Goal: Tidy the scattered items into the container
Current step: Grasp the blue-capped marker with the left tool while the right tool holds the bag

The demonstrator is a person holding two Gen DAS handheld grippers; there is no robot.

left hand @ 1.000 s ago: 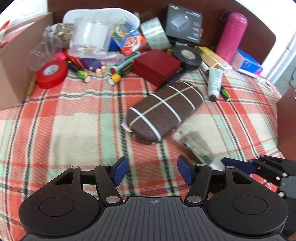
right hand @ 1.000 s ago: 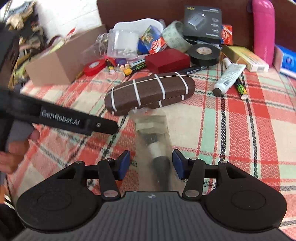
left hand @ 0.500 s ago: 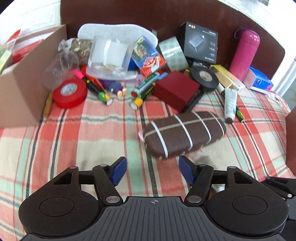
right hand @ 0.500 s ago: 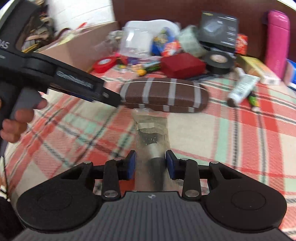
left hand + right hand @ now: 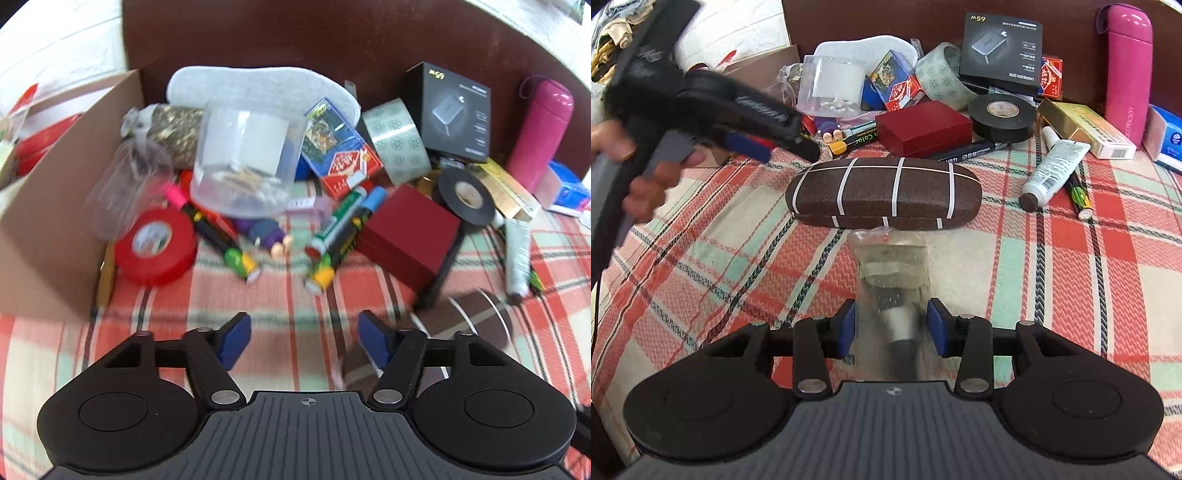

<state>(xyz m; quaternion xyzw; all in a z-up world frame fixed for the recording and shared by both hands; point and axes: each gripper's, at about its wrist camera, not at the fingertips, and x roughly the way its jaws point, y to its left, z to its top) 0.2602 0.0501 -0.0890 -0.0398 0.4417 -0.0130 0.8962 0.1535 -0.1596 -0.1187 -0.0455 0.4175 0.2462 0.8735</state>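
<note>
Your right gripper (image 5: 891,328) straddles a clear-bagged item (image 5: 891,273); left gripper (image 5: 303,341) is empty.
Right jaws have just been opening, pads just beside the bag, contact unclear. Left fingers apart over the plaid cloth (image 5: 288,299). Bag lies just in front of the brown case (image 5: 882,192); cardboard box (image 5: 55,221) at the cloth's left edge.

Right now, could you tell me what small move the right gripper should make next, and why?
Probably close the right gripper a little: the clear packet lies between its pads on the plaid cloth, apparently not yet pinched.
</note>
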